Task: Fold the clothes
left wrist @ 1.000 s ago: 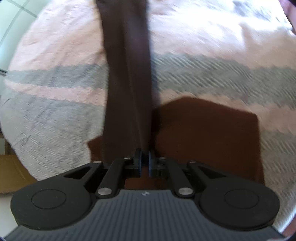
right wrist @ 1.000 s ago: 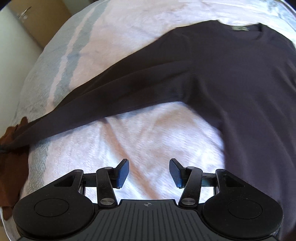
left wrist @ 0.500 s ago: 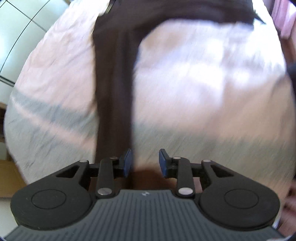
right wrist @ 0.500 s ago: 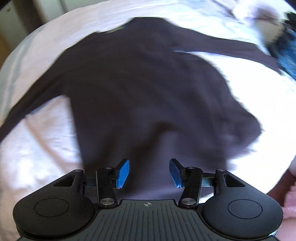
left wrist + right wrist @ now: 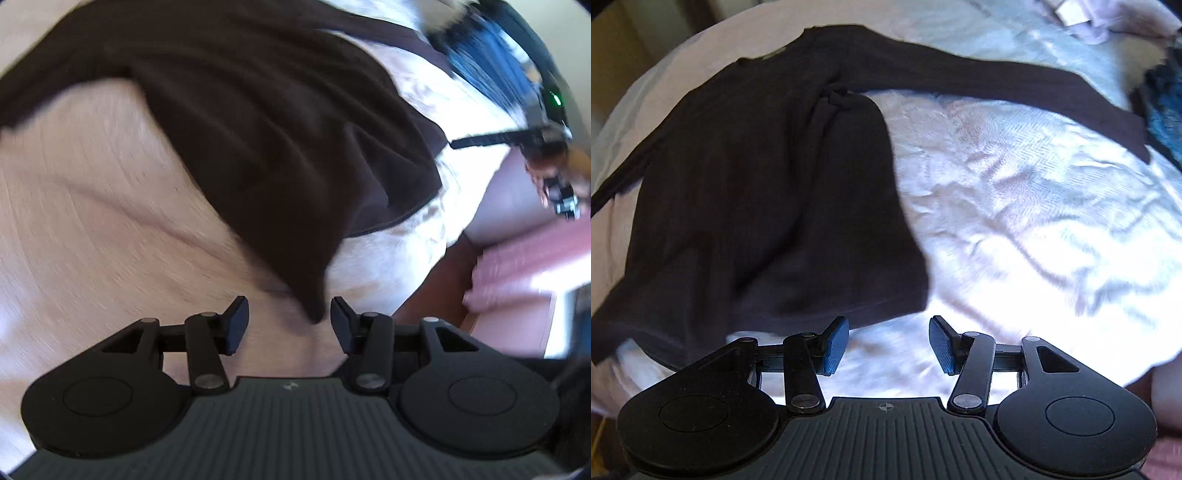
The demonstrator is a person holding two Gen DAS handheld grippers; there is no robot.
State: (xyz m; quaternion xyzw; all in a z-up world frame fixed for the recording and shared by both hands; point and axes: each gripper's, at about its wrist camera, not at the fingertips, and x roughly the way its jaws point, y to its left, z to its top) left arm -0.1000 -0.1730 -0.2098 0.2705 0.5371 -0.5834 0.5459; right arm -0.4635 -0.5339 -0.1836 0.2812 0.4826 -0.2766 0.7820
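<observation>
With the dark long-sleeved top (image 5: 768,192) spread on the bed (image 5: 1015,206), sleeves outstretched, both the left gripper (image 5: 289,321) and right gripper (image 5: 888,343) gape empty at its hem, which we judge must be pinched next.

A bed (image 5: 1015,192) carries everything, covered with a pale, wrinkled bedspread (image 5: 85,206) with a fine woven pattern. A dark long-sleeved shirt (image 5: 768,177) lies flat on it, collar at the far side, hem at the near edge. One sleeve (image 5: 979,79) runs out to the right across the cover; the other goes off to the left. The shirt body is creased near the right armpit. At the far right, a blue and black item (image 5: 1163,107) lies on the bed, touching or just beside the right sleeve's cuff; it is too blurred to name. In the left view the shirt's near corner (image 5: 314,295) hangs close to the bed's edge.
</observation>
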